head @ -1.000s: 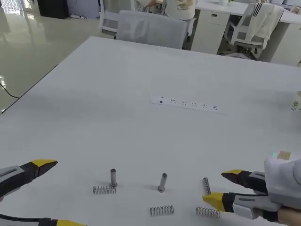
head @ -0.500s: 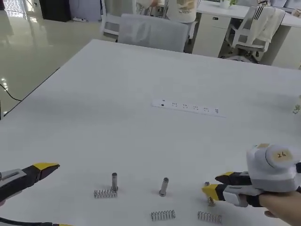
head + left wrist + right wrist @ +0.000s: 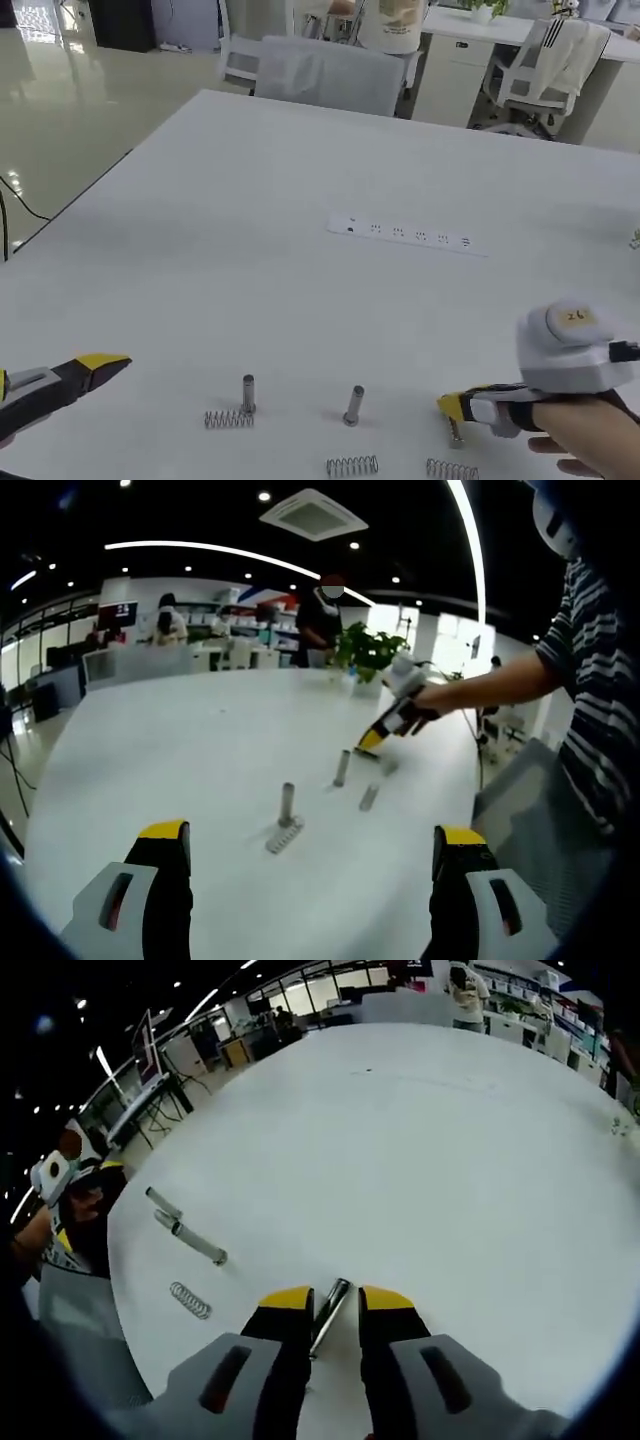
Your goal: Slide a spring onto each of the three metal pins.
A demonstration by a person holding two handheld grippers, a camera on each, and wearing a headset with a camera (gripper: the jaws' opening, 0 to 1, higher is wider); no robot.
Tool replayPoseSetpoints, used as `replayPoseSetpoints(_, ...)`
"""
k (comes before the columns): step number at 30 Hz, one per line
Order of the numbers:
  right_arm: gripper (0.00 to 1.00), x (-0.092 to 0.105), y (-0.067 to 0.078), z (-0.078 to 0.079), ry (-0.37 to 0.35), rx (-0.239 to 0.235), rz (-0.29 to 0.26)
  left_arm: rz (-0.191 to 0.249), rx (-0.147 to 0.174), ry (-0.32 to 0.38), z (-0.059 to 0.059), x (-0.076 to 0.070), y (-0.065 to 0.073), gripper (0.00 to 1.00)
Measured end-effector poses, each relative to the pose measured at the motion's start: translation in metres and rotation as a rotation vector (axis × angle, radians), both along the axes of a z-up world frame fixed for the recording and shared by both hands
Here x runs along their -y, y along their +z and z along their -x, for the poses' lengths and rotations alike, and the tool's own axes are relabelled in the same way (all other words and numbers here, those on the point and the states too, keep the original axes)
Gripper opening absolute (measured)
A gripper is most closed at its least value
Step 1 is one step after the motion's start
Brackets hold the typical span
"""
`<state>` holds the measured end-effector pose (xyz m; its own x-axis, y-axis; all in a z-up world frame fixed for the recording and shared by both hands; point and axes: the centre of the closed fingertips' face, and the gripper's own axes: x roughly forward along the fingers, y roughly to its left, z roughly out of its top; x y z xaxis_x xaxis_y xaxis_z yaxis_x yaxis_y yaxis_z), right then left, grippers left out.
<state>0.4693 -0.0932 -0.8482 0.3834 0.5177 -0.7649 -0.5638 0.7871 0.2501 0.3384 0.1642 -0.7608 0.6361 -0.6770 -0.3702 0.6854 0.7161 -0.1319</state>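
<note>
Pin (image 3: 328, 1320) near the front edge of the table (image 3: 300, 300) sits between the narrow jaws of the right gripper (image 3: 337, 1296), while the left gripper (image 3: 310, 832) is wide, so we should close gently on its middle.

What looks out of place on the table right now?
Nothing stands out. The left pin and middle pin stand free, the third pin is between the right gripper's jaws, and the springs lie loose nearby.
</note>
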Motion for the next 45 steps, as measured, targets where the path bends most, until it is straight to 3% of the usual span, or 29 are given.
replayPoseSetpoints(10,0.10,-0.001,-0.010,-0.002,-0.023,-0.030,0.075,0.003,-0.005,-0.004,0.001,0.002,-0.001,0.98)
replayPoseSetpoints(14,0.08,-0.002,-0.011,-0.002,-0.021,-0.020,0.103,0.001,-0.010,-0.002,0.002,0.001,-0.003,0.98)
replayPoseSetpoints(25,0.05,0.001,-0.011,0.001,-0.009,-0.026,0.107,0.003,-0.014,-0.003,0.003,0.002,-0.005,0.98)
replayPoseSetpoints(34,0.05,0.005,0.004,0.006,-0.014,0.022,0.054,0.002,-0.014,0.000,0.003,0.003,-0.005,0.98)
replayPoseSetpoints(45,0.05,-0.003,0.026,0.006,0.021,0.136,-0.005,0.000,-0.014,-0.009,0.003,0.007,-0.005,0.98)
